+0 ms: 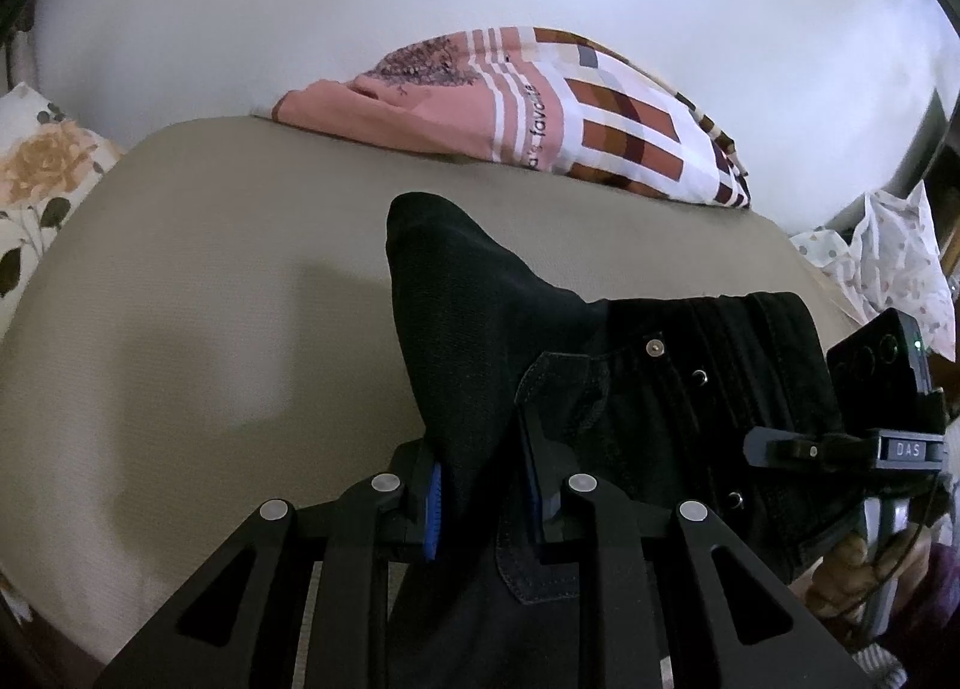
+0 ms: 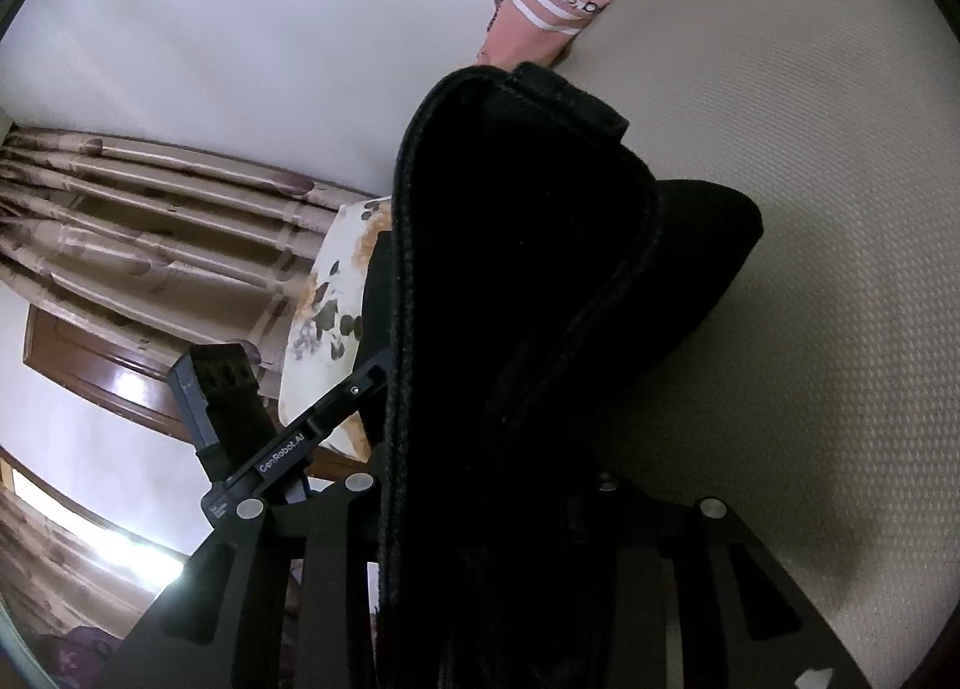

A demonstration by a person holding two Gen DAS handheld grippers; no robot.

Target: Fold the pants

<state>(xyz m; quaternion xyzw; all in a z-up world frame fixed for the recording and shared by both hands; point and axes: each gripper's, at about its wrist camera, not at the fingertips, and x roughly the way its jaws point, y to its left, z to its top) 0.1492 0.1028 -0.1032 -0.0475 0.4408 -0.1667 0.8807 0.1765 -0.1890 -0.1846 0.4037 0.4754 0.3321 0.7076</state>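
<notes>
Black pants (image 1: pixel 510 329) are held up over a beige bed sheet (image 1: pixel 210 299). My left gripper (image 1: pixel 489 500) is shut on the cloth by the pocket; blue pads pinch it from both sides. The waistband with metal studs runs right toward the other gripper body (image 1: pixel 882 389). In the right wrist view the thick black waistband (image 2: pixel 516 269) fills the middle and my right gripper (image 2: pixel 486 485) is shut on it; its fingertips are hidden by the cloth. The left gripper body (image 2: pixel 288 449) shows at the left.
A pink and brown patterned pillow (image 1: pixel 540 113) lies at the bed's far edge by the white wall. A floral pillow (image 1: pixel 36 179) is at the left, a dotted cloth (image 1: pixel 888 257) at the right. Beige curtains (image 2: pixel 150 233) and a wooden frame show in the right wrist view.
</notes>
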